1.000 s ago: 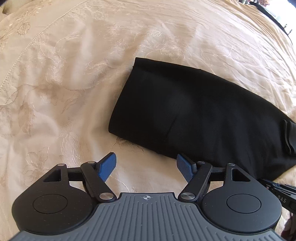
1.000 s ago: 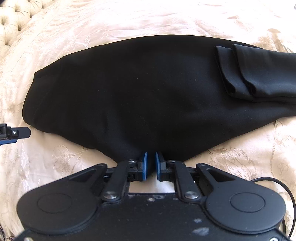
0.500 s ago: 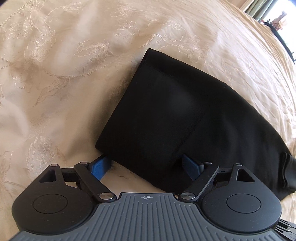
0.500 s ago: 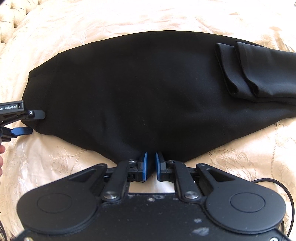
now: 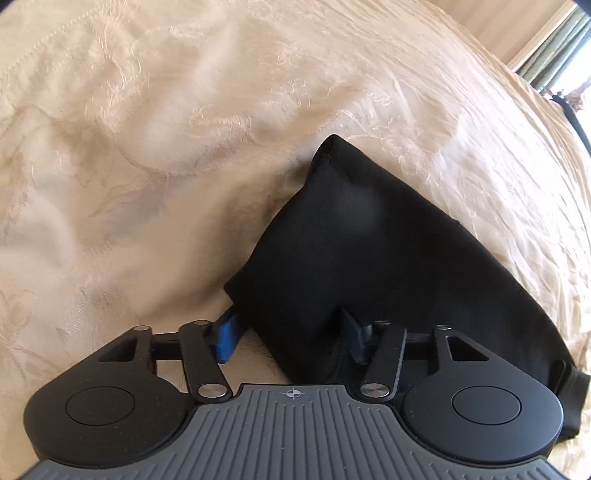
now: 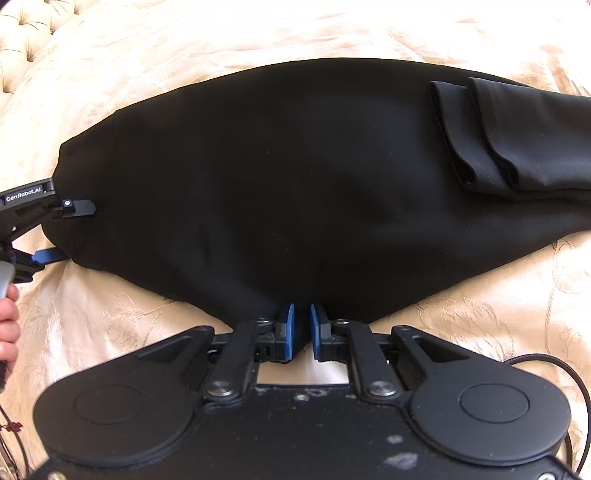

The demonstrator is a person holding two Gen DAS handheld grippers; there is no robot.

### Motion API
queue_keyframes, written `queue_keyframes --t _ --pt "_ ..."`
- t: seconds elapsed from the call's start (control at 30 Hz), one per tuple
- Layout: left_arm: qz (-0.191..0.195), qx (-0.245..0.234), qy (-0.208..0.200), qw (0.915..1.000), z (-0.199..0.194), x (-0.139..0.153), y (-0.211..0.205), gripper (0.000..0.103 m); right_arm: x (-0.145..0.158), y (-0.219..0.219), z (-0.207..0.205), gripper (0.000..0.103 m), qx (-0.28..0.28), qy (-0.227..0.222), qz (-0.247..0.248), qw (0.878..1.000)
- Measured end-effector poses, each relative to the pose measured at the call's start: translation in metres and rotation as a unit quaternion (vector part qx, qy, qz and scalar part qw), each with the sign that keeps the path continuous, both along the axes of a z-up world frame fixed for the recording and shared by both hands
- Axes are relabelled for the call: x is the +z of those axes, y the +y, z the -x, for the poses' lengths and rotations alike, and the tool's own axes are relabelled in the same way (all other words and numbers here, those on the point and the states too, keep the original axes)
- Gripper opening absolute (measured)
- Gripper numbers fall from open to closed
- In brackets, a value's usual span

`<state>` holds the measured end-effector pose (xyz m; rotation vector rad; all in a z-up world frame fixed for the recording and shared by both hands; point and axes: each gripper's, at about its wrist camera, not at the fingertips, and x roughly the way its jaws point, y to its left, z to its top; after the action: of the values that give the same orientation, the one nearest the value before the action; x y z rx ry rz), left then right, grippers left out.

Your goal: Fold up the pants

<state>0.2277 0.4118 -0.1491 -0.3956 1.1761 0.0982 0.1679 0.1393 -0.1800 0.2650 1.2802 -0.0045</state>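
Now black pants (image 5: 354, 266) corner between closing left tongs (image 5: 288, 338).

The cream bedspread (image 5: 147, 155) lay free from nine to one o'clock of the black pants (image 5: 354, 258). In the right wrist view, the folded pants legs (image 6: 509, 133) rose at two o'clock.

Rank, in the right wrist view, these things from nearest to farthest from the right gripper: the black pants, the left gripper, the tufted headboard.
1. black pants: pinched between the right gripper pads, directly ahead.
2. left gripper: left edge, closing on the pants' end.
3. tufted headboard: top left corner, beyond the bedspread.
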Motion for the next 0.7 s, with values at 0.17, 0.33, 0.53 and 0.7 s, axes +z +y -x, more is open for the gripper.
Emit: queue_keyframes --t 0.17,0.33,0.53,0.7 --pt "-0.05 -0.047 -0.045 0.9966 0.008 0.032 -0.019 0.022 0.003 0.004 0.006 0.012 0.003 -0.006 0.009 1.0" --pt "-0.059 -0.063 -0.089 0.9923 0.001 0.06 -0.034 0.018 0.003 0.01 0.01 0.012 0.013 -0.015 0.021 1.0" --pt "-0.052 -0.065 -0.132 0.9878 -0.005 0.091 -0.053 0.017 -0.002 0.02 0.022 0.012 0.025 -0.037 0.031 0.999" --pt "-0.067 -0.071 -0.163 0.9818 0.003 0.121 -0.082 0.017 -0.004 0.012 0.028 0.011 0.034 -0.045 0.008 0.998"
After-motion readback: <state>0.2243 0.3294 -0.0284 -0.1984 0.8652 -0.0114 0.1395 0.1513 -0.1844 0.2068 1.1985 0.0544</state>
